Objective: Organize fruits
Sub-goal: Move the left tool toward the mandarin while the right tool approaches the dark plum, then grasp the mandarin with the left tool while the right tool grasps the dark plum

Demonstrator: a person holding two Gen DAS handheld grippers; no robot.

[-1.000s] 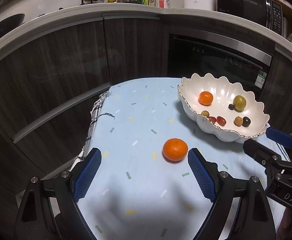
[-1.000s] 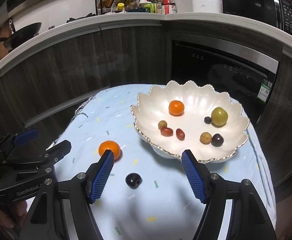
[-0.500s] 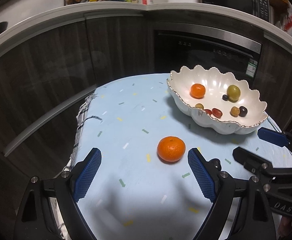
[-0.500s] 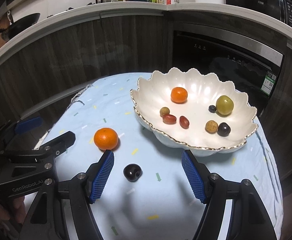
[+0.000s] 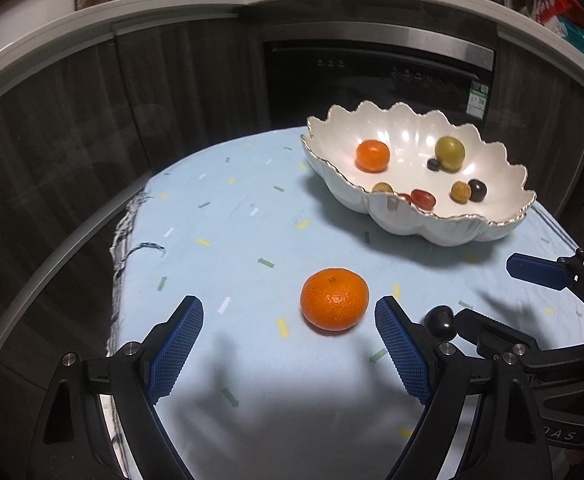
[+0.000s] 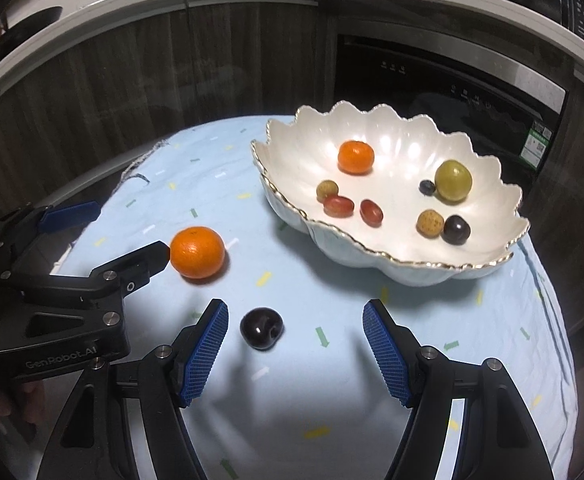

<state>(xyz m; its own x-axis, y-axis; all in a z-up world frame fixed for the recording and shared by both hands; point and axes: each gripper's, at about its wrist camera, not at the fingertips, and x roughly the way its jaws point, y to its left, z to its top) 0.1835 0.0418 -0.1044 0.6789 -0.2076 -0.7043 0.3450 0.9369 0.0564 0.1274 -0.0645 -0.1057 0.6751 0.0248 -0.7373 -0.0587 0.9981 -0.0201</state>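
A loose mandarin (image 5: 334,299) (image 6: 198,252) lies on the light blue cloth, just ahead of my open left gripper (image 5: 290,322) and closer to its right pad. A dark cherry (image 6: 261,327) (image 5: 439,320) rests on the cloth between the tips of my open right gripper (image 6: 295,330), nearer the left pad and touching neither. The white scalloped bowl (image 5: 451,224) (image 6: 292,152) stands at the back right and holds another mandarin, a green fruit, red grape tomatoes and several small dark and tan fruits. Each gripper shows at the edge of the other's view.
The cloth (image 5: 228,216) covers a small table whose frayed left edge (image 5: 122,240) drops off toward dark cabinet fronts. An oven door (image 6: 451,80) stands behind the bowl. A counter above carries bottles and a rack.
Both grippers have come down and closer to the table. The mandarin now sits nearer the left gripper's tips, and the cherry has come in between the right gripper's tips. Jaw widths look unchanged.
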